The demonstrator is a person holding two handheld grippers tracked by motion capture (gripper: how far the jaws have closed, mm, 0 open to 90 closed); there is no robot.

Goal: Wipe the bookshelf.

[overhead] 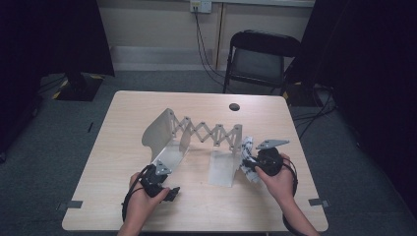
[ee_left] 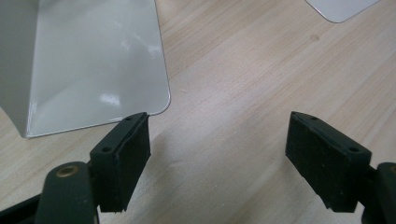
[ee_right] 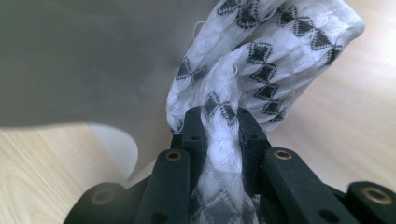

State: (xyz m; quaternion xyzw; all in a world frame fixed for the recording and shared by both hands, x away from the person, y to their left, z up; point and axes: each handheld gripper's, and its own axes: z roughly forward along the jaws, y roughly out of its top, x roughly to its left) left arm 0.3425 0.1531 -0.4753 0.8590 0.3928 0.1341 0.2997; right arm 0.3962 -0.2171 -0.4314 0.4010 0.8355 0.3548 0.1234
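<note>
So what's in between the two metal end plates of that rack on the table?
In the high view, a zigzag scissor bar joins the left plate to the right plate; beneath it the table is bare.

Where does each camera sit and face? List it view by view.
High view: above the person's side, looking down on the table, rack, both hands.
Left gripper view: on the left hand-held gripper, open jaws facing a rack plate.
Right gripper view: on the right hand-held gripper, clamping the cloth.
Shared: rack, table.
</note>
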